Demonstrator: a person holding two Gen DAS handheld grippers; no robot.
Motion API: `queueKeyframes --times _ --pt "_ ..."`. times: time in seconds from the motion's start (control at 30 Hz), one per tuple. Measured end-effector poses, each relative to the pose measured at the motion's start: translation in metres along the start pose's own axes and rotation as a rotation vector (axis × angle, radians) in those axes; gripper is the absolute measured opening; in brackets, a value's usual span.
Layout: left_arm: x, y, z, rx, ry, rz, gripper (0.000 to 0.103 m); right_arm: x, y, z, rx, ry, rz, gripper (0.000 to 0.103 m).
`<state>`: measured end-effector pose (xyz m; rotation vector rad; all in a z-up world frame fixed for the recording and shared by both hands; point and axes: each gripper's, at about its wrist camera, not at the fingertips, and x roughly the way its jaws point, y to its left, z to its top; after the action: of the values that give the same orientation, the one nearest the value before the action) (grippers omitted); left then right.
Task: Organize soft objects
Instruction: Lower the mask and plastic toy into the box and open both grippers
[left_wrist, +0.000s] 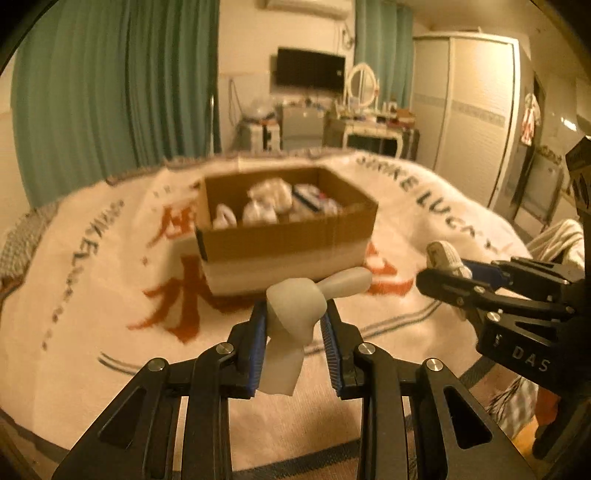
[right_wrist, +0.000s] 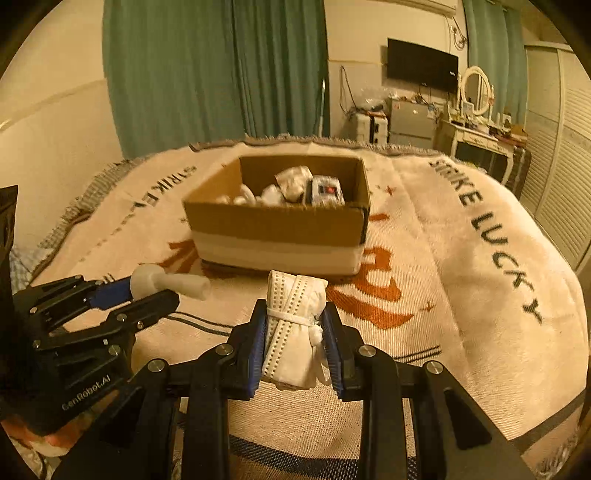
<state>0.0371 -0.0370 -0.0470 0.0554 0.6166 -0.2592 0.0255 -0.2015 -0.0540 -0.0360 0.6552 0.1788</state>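
My left gripper (left_wrist: 293, 317) is shut on a pale grey soft hammer-shaped toy (left_wrist: 295, 306), held above the blanket in front of the box; the toy also shows in the right wrist view (right_wrist: 166, 282). My right gripper (right_wrist: 295, 326) is shut on a white rolled cloth bundle (right_wrist: 293, 328) tied with a band, also seen in the left wrist view (left_wrist: 443, 256). An open cardboard box (left_wrist: 288, 236) (right_wrist: 277, 221) stands on the blanket ahead and holds several white wrapped soft items (right_wrist: 295, 184).
A white blanket with black letters and red characters (right_wrist: 461, 277) covers the bed. Beyond it are green curtains (right_wrist: 207, 66), a wall TV (right_wrist: 421, 64), a dressing table with mirror (right_wrist: 476, 133) and a wardrobe (left_wrist: 469, 110).
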Motion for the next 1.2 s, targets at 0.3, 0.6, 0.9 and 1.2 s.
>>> queueKeyframes --times 0.3,0.6,0.9,1.2 --pt "-0.007 0.013 0.063 0.001 -0.103 0.038 0.028 -0.032 0.002 0.059 -0.1 -0.128 0.006 0.028" --pt "0.047 0.039 0.126 0.0 -0.118 0.092 0.028 0.001 -0.019 0.141 -0.12 -0.197 0.009 0.028" --pt "0.134 0.053 0.142 0.013 -0.011 0.109 0.029 0.094 -0.046 0.19 -0.096 -0.111 0.016 0.028" --pt "0.188 0.056 0.125 0.053 0.129 0.172 0.042 0.193 -0.064 0.19 -0.06 0.011 0.03 0.028"
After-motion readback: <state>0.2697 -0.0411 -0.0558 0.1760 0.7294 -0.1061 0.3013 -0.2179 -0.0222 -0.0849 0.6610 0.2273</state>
